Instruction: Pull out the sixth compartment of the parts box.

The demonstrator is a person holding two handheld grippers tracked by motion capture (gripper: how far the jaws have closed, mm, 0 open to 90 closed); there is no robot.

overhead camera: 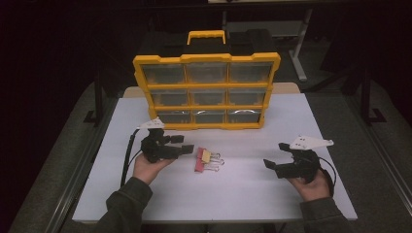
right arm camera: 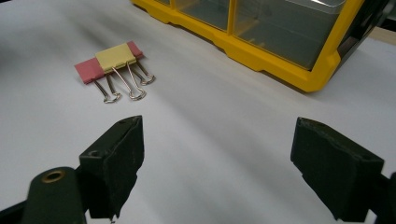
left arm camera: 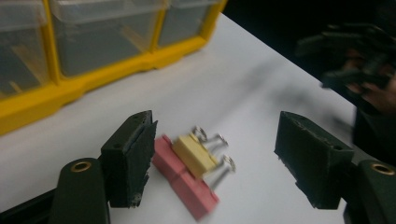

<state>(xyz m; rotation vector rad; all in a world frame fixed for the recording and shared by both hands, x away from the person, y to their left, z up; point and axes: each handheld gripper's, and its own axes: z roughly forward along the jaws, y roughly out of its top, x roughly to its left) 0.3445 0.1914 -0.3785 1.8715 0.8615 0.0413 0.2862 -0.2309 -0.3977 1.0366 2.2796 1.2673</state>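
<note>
left claw [overhead camera: 188, 143]: open, empty | clips [overhead camera: 208, 160]: just right of it, long side near-to-far | right claw [overhead camera: 274, 155]: open, farther

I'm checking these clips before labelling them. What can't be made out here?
- Left gripper view: the pink clip is motion-blurred, and the left claw's near jaw hides one end.
- High view: the yellow clip is too small to show what it grips.
- High view: the drawers are dim, their contents unreadable.
</note>
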